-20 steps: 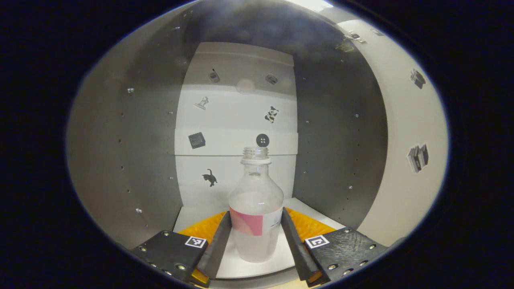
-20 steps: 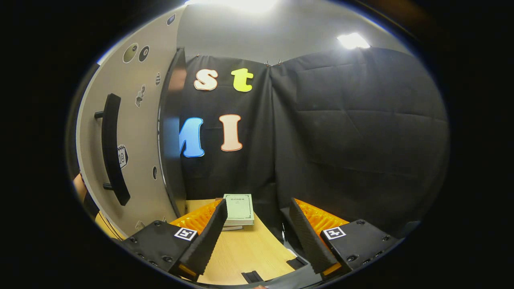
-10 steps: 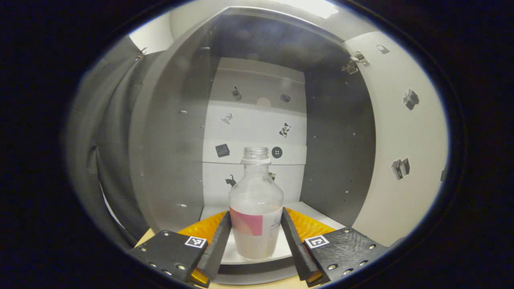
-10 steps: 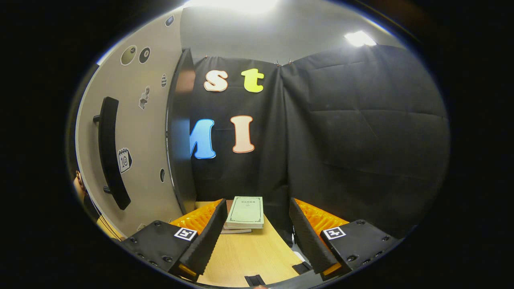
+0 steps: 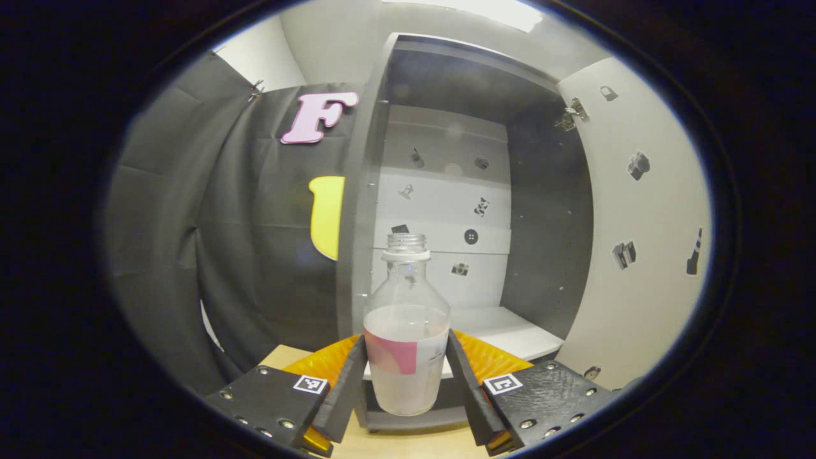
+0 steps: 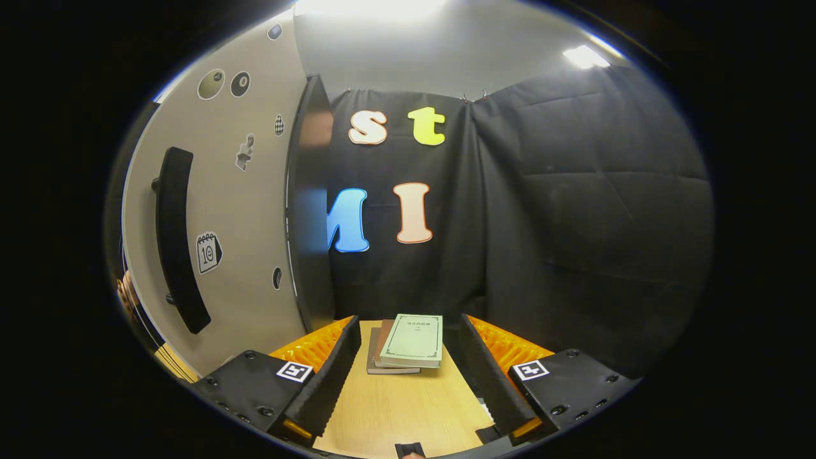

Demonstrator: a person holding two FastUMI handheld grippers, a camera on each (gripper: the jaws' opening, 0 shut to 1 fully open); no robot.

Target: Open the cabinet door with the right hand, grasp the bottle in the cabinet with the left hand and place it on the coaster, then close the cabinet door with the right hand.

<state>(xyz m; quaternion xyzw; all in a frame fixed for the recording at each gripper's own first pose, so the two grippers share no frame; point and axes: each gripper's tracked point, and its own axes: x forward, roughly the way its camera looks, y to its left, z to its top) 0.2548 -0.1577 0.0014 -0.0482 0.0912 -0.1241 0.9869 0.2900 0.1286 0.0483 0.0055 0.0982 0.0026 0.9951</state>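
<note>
A clear capless bottle [image 5: 406, 331] with a pink and white label and pale liquid sits between the fingers of my left gripper [image 5: 405, 376], which is shut on its lower body. The bottle hangs in front of the cabinet [image 5: 465, 210], outside its grey interior. The cabinet door [image 5: 644, 217] stands swung open on the right in the left gripper view. In the right gripper view the door's outer face [image 6: 223, 210] with its long dark handle [image 6: 175, 239] is on the left. My right gripper [image 6: 405, 376] is open above the wooden table [image 6: 401, 408], with nothing between its fingers.
A small stack of books [image 6: 408, 341] lies on the table just beyond the right gripper's fingers. Black cloth walls close the booth behind the books and left of the cabinet. The cabinet's white floor shelf [image 5: 503, 331] is bare.
My left gripper has pulled back out of the cabinet with the bottle held in it; the cabinet now looks farther off. The right gripper has drifted slightly, and the books appear nearer.
</note>
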